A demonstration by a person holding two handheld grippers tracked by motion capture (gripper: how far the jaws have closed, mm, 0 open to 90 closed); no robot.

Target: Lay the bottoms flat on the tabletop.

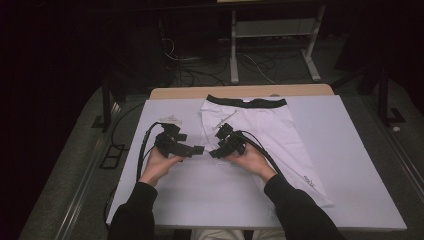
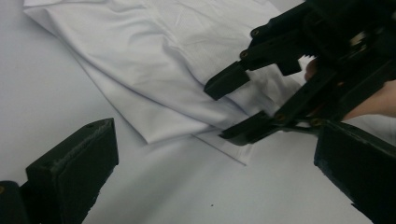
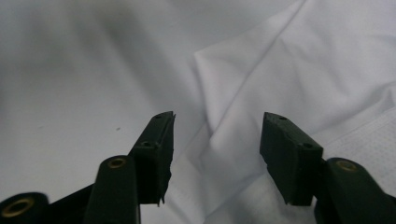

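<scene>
Black right tongs (image 1: pixel 216 151) sit half apart with a folded edge of the white shorts (image 1: pixel 270 130) between them, not pinched. The left tongs (image 1: pixel 197 150) gape wide just beside, over the tabletop (image 1: pixel 350 165).

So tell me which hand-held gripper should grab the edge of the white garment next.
The right hand-held gripper, probably. Its open jaws already straddle a fold at the edge of the white garment. The left hand-held gripper hovers open over the bare table beside it.
</scene>
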